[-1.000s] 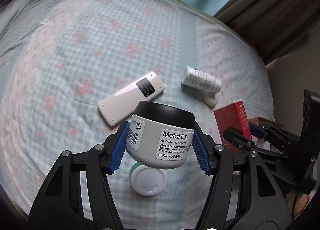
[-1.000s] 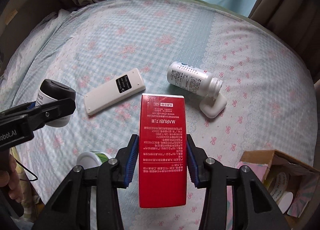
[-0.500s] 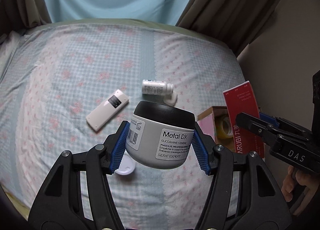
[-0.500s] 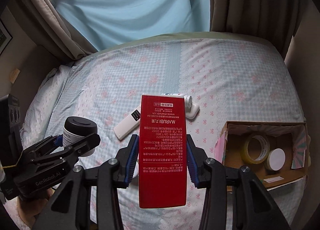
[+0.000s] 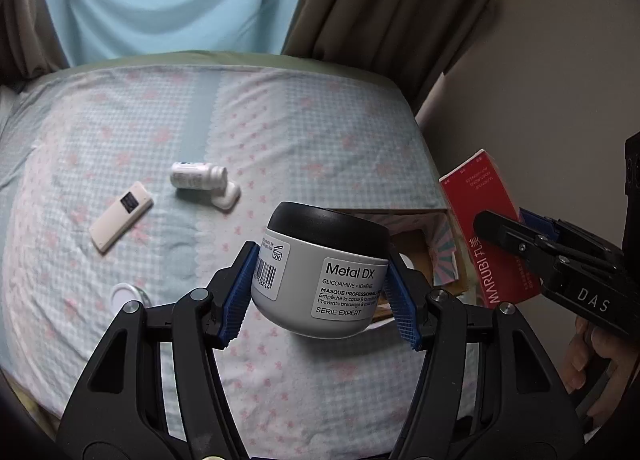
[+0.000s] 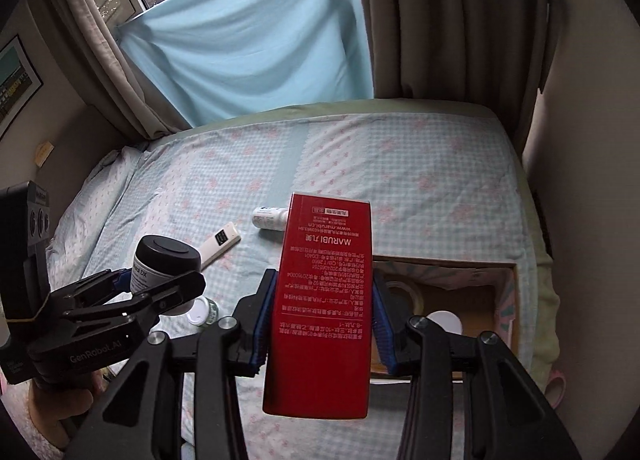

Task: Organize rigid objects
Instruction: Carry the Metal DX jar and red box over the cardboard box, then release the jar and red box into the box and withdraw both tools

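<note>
Left wrist view: the left claw [image 5: 320, 292] is clamped on a grey jar [image 5: 320, 280] with a black lid, its 2 blue pads pressing the jar's sides. The jar hangs in the air above the bed [image 5: 280, 132], label facing the camera, slightly tilted. Behind the jar, at the bed's right edge, sits an open cardboard box [image 5: 420, 244], partly hidden by the jar. On the bedspread to the left lie a white remote [image 5: 120, 216], a white bottle [image 5: 196, 176] on its side with its cap [image 5: 227, 196] just beside the open neck, and nearer the camera a small white-lidded jar [image 5: 128, 296]. At the right, the right claw [image 5: 516, 232] grips a red carton [image 5: 488, 232], held up in the air right of the box.

Right wrist view: the right claw [image 6: 320, 320] is clamped on the red carton [image 6: 324, 308], which stands upright between the pads with its print upside down. Behind and right of it the cardboard box [image 6: 460, 264] lies open on the bed [image 6: 400, 164]; a roll of tape [image 6: 404, 292] and a white round lid [image 6: 444, 322] show inside. At the left, the left claw [image 6: 160, 280] holds the grey jar [image 6: 160, 264] in the air. The white remote [image 6: 220, 244], the bottle [image 6: 268, 218] and the small white-lidded jar [image 6: 204, 310] lie on the bedspread beyond.
</note>
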`<state>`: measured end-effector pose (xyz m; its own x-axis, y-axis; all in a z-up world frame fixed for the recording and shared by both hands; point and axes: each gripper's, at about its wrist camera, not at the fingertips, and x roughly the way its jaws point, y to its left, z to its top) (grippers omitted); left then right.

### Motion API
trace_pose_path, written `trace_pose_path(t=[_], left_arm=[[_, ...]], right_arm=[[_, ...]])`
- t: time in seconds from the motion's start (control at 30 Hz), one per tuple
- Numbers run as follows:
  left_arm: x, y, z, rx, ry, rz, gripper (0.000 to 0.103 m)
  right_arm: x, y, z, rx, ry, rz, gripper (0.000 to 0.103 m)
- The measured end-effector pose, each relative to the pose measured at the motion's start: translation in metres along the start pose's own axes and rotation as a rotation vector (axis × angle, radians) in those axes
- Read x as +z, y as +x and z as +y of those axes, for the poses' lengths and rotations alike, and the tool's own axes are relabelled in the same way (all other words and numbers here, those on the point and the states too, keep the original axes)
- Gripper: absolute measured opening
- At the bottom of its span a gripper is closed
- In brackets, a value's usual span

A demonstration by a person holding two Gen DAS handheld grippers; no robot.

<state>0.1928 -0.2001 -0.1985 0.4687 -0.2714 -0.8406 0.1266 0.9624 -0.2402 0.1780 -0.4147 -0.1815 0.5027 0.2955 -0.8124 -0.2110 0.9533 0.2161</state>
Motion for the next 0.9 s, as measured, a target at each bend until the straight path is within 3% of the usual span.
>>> trace_pose_path(t=[0.23,0.43,0.7,0.9], left_arm=[[-0.01,0.063,-0.051,-0.015,0.029,0.097,0.057],[-0.02,0.128,-0.069,0.015,0.04,0.201,0.057],[-0.041,0.203,-0.054,0.11,0.026,0.357,0.057],[-0.055,0.241,-0.048,0.167,0.084,0.44,0.057]], right_arm=[[-0.013,0.01,-0.083,-0.047,0.089,0.04,0.039],[-0.027,0.045,-0.138,-0.075,0.151,0.106,0.039],[-0.049,0.102,-0.172,-0.09,0.179,0.186,0.039],[-0.066,0.145,-0.18,-0.114,0.145,0.255,0.039]])
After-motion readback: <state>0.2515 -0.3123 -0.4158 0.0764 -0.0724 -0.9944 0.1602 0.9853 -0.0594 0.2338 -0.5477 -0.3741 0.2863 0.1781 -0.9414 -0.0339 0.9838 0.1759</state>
